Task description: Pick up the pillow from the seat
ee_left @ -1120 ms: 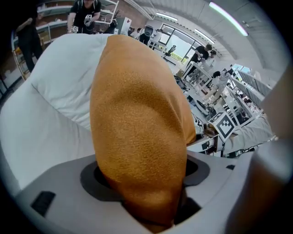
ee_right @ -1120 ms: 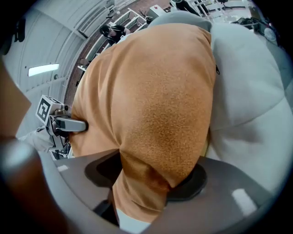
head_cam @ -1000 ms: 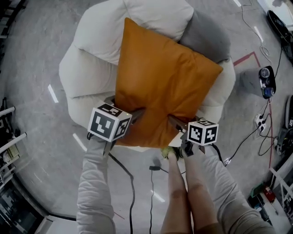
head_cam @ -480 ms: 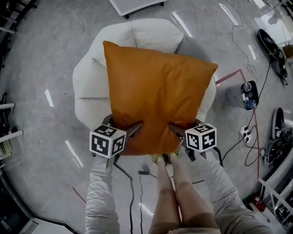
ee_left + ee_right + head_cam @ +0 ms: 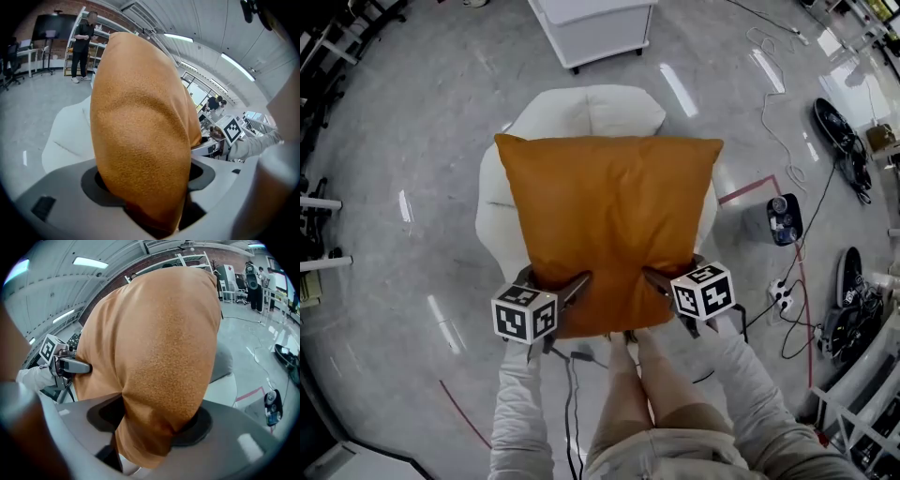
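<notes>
An orange square pillow (image 5: 605,234) hangs lifted above the white cushioned seat (image 5: 581,112), which shows behind its top edge. My left gripper (image 5: 578,281) is shut on the pillow's near left edge, and my right gripper (image 5: 654,277) is shut on its near right edge. In the left gripper view the pillow (image 5: 140,136) bulges out from between the jaws and fills the middle; the seat (image 5: 65,136) lies below it. In the right gripper view the pillow (image 5: 159,362) is pinched the same way, and the left gripper (image 5: 70,365) shows beyond it.
A white cabinet (image 5: 595,28) stands behind the seat. Cables, a power strip (image 5: 783,295) and a dark device (image 5: 783,220) lie on the grey floor at the right, with shoes (image 5: 839,141) farther right. A cable (image 5: 572,375) runs by the person's legs. People stand by distant shelving (image 5: 84,42).
Both grippers have risen with the pillow, which has lifted off the seat and swung from slanted to square-on. The seat now looks smaller and farther below.
</notes>
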Demonstrator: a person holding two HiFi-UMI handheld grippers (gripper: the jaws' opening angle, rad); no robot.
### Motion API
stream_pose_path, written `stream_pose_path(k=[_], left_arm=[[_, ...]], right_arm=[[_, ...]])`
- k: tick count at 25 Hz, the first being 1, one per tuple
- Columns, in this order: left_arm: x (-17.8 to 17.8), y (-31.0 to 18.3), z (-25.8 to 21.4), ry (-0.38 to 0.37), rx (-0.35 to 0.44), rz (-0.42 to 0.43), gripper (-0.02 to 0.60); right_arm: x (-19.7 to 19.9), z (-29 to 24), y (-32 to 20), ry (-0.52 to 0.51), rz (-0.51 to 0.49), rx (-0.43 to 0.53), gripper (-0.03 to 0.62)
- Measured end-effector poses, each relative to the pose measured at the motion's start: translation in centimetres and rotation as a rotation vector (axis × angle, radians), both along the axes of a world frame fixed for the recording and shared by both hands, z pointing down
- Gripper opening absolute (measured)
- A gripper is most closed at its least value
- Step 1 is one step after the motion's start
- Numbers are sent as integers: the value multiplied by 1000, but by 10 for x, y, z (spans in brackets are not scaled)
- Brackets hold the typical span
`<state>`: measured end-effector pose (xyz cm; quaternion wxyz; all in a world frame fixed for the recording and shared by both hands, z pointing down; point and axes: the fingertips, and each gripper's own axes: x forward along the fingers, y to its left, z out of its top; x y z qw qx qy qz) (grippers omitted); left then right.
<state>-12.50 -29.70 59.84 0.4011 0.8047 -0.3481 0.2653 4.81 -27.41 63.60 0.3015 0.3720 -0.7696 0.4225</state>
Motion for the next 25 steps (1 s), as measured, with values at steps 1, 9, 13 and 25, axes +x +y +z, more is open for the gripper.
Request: stream_pose_path(k=[1, 9, 13, 25], left_arm=[[-1, 5, -11, 7, 5, -12, 351], [4, 54, -83, 46, 49, -95, 353], [2, 79, -112, 60, 68, -136, 353], [-4, 134, -170, 82, 151, -223, 353]], right_arm=[[-1, -12, 3, 8, -11, 6, 278], [6, -90, 36, 48, -99, 51, 279], [6, -121, 52, 60, -146, 78, 280], [-1, -184, 89, 83, -239, 162, 281]])
